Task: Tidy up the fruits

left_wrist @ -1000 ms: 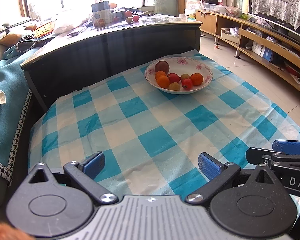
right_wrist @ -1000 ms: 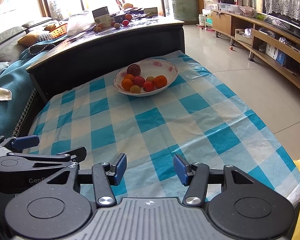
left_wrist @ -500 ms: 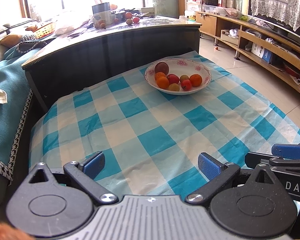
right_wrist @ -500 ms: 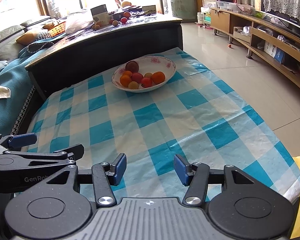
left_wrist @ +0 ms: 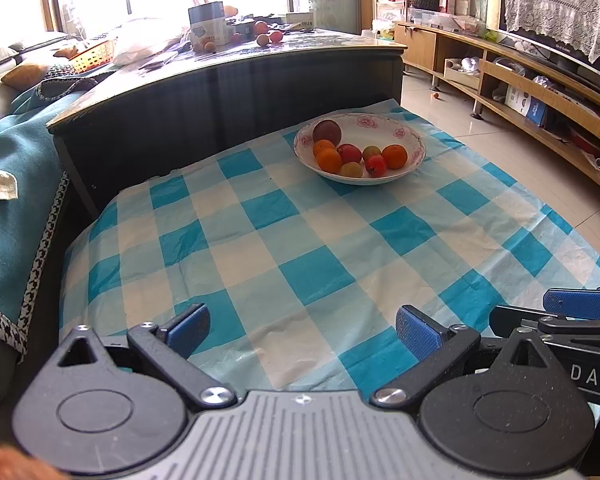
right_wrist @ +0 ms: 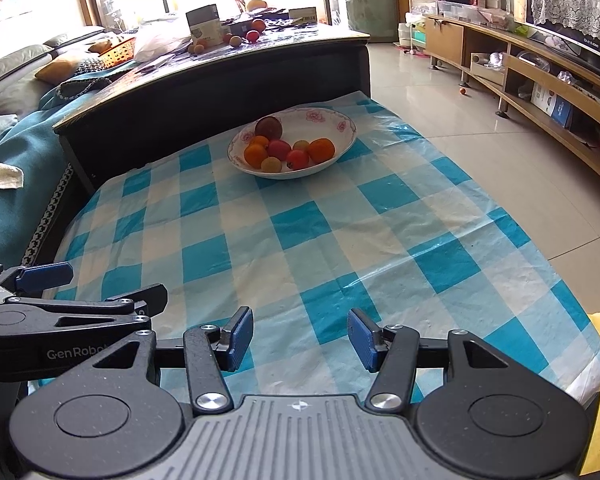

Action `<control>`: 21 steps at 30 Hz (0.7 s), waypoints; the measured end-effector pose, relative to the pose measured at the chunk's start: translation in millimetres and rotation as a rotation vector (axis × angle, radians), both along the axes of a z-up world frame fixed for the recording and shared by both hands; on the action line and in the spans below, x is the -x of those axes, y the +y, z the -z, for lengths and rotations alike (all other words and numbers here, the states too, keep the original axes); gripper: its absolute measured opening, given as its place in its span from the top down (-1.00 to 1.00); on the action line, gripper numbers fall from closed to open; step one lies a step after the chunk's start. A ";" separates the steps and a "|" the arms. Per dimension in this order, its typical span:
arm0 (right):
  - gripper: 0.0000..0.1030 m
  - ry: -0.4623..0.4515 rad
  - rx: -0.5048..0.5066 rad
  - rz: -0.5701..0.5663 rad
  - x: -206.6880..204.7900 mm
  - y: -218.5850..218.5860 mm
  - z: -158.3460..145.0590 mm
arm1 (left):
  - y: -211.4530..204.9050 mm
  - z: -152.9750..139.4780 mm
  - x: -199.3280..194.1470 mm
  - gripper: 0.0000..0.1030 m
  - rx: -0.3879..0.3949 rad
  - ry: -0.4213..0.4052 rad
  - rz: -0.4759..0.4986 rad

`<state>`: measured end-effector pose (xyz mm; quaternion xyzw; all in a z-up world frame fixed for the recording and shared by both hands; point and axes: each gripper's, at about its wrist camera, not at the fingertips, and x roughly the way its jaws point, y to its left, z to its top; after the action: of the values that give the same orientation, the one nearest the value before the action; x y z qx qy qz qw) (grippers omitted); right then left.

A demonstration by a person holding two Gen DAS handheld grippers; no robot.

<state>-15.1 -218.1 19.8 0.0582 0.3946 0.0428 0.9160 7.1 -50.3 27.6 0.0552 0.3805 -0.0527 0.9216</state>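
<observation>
Surface (left_wrist: 260, 256) is covered by a blue-and-white checked cloth, with a dark raised counter (left_wrist: 228, 92) behind it, a teal-draped sofa (left_wrist: 8, 184) to one side and low wooden shelving (right_wrist: 540, 80) along the tiled floor. Fruits (left_wrist: 356, 156) are piled in a white floral bowl (left_wrist: 412, 136) at the far end of the cloth, with nothing seen between bowl and grippers. Left gripper (left_wrist: 302, 326) and right gripper (right_wrist: 300, 336) are held side by side over the near edge, angled down, jaws spread and nothing held.
</observation>
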 end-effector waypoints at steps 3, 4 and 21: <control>0.05 0.001 0.002 -0.001 0.4 0.3 0.1 | 0.1 0.4 0.9 -1.00 -0.003 0.001 0.000; 0.05 0.002 0.002 -0.001 0.5 0.6 0.4 | 0.2 0.7 1.2 -1.00 -0.004 0.002 0.000; 0.05 0.006 0.004 -0.003 2.1 1.7 1.3 | 1.4 1.2 4.4 -1.00 -0.010 -0.002 -0.006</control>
<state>-17.1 -216.4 18.5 0.0560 0.3976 0.0433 0.9148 2.7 -48.9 26.4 0.0587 0.3797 -0.0482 0.9220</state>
